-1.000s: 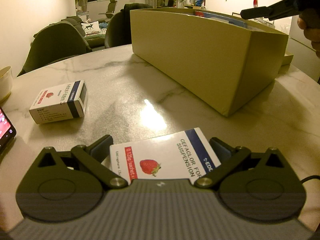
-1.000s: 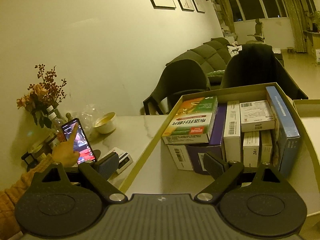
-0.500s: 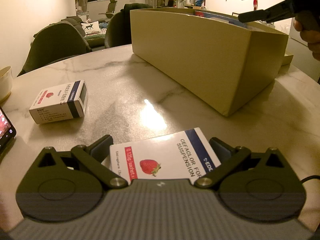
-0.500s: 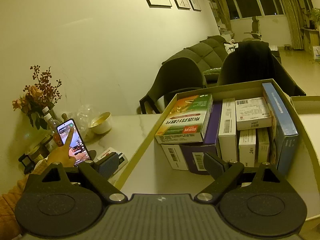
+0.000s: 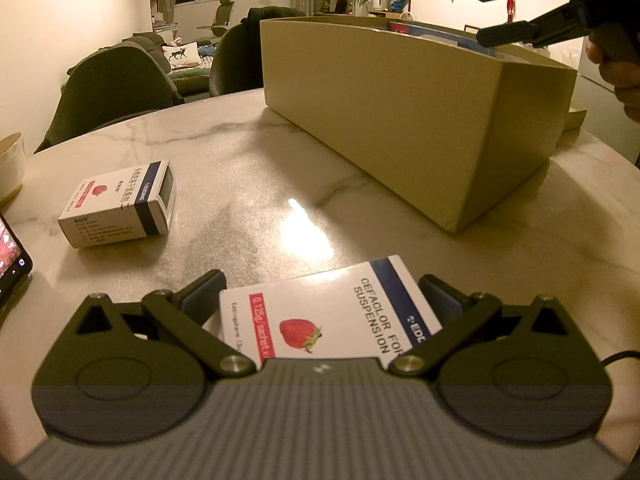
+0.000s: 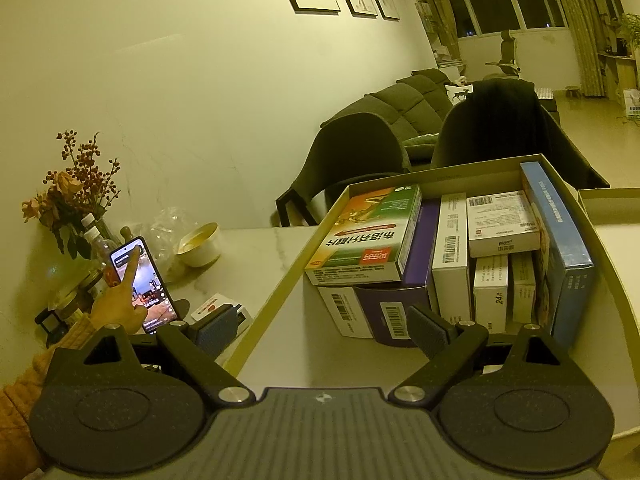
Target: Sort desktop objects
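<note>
My left gripper (image 5: 320, 292) sits low over the marble table (image 5: 280, 168), shut on a white strawberry-printed medicine box (image 5: 332, 312) whose sides meet both pads. A second, similar medicine box (image 5: 120, 204) lies on the table to the left. The tall cardboard box (image 5: 400, 112) stands behind. It holds several medicine boxes (image 6: 452, 256) packed upright, with a green and orange one (image 6: 368, 236) lying on top. My right gripper (image 6: 320, 324) hovers open over the cardboard box's near end with nothing between its fingers. The right gripper (image 5: 476, 8) also shows at the top right of the left wrist view.
A lit phone (image 6: 144, 284) stands at the table's left, and a person's finger (image 6: 128, 276) in an orange sleeve touches its screen. A white bowl (image 6: 200, 244), bottles and a flower vase (image 6: 76, 208) crowd that corner. Dark chairs (image 6: 360, 148) line the far edge.
The finger has slid up to the top of the phone's screen. Both grippers have stayed nearly where they were, and the strawberry box is still held.
</note>
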{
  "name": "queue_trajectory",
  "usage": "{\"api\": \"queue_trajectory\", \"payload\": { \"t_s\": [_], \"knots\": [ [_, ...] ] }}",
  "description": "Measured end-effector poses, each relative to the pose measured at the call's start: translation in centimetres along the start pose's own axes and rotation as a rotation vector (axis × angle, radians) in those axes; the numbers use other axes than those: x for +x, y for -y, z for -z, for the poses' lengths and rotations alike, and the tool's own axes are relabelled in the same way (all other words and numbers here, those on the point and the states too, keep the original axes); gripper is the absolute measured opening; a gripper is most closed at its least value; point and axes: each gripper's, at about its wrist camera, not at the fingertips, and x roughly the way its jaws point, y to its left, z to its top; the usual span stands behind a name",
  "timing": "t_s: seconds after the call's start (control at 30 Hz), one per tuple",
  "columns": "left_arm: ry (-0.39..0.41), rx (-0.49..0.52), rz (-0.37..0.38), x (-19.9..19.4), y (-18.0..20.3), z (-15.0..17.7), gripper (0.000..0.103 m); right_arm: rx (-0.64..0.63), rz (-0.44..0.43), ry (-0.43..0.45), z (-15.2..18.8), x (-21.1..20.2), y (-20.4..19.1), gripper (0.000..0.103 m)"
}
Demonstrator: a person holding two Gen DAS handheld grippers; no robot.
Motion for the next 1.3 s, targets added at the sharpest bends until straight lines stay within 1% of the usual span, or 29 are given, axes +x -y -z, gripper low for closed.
{"api": "queue_trajectory", "payload": {
  "t_s": [0.53,1.3],
  "knots": [
    [-0.001,0.0,-0.001,-0.06,0.08,-0.06,0.103,0.002,-0.003,-0.009,0.06,0.37,0.07,0.093],
    [0.0,0.001,0.0,-0.14,0.08,0.02,0.103,0.01,0.005,0.002,-0.08,0.12,0.53,0.093]
  ]
}}
